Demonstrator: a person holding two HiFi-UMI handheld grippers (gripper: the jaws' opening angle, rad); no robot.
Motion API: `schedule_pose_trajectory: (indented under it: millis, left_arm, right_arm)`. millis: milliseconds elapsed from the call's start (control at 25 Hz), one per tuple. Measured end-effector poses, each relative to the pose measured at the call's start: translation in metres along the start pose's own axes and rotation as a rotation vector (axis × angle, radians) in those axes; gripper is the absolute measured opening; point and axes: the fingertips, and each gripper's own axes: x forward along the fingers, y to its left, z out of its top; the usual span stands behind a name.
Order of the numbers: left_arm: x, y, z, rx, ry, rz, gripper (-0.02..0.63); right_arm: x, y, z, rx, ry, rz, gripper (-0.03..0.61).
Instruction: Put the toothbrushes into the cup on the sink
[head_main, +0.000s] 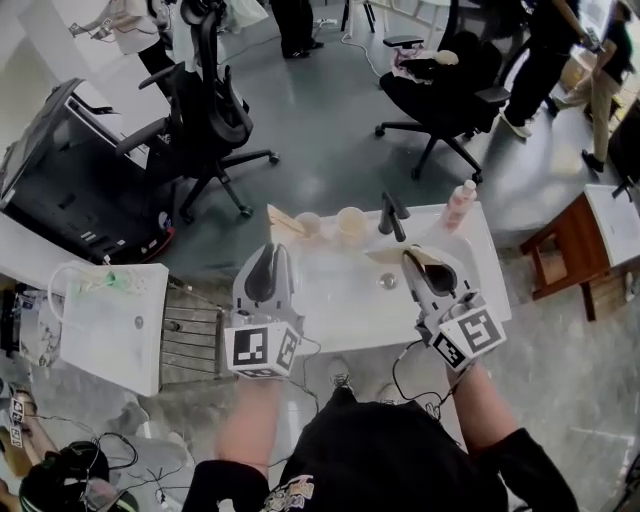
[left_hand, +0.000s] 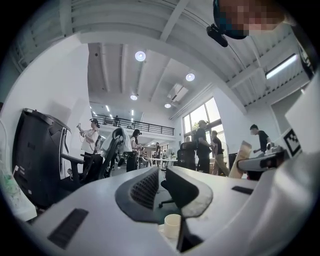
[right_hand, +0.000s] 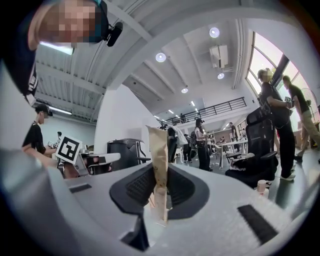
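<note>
A white sink (head_main: 335, 300) stands in front of me with a black faucet (head_main: 393, 215) at its back. Two pale cups (head_main: 351, 222) (head_main: 308, 224) sit on the rear rim. Beside them lies a tan paper-wrapped toothbrush (head_main: 284, 221). My right gripper (head_main: 424, 266) hovers over the basin's right side, shut on another tan toothbrush packet (head_main: 384, 257); in the right gripper view that packet (right_hand: 159, 165) stands upright between the pads of the gripper (right_hand: 160, 192). My left gripper (head_main: 268, 272) hangs over the basin's left side. Its jaws (left_hand: 161, 187) show a narrow gap with nothing in it, and a cup (left_hand: 172, 225) lies below them.
A pink soap bottle (head_main: 460, 205) stands on the sink's back right corner. A white cabinet (head_main: 115, 320) is at the left, a brown wooden stool (head_main: 570, 245) at the right. Black office chairs (head_main: 205, 120) (head_main: 445, 85) and several people stand on the grey floor beyond.
</note>
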Motion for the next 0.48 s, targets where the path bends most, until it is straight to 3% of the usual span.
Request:
schedule_pose_trajectory:
  millis: [120, 480]
  left_arm:
    - [-0.017, -0.018, 0.003, -0.004, 0.009, -0.008, 0.015]
    - [-0.059, -0.052, -0.013, -0.019, 0.066, -0.010, 0.008]
  right_arm:
    - [-0.007, 0.004, 0.002, -0.009, -0.009, 0.024, 0.064]
    - [-0.018, 0.010, 0.005, -0.015, -0.019, 0.077, 0.064]
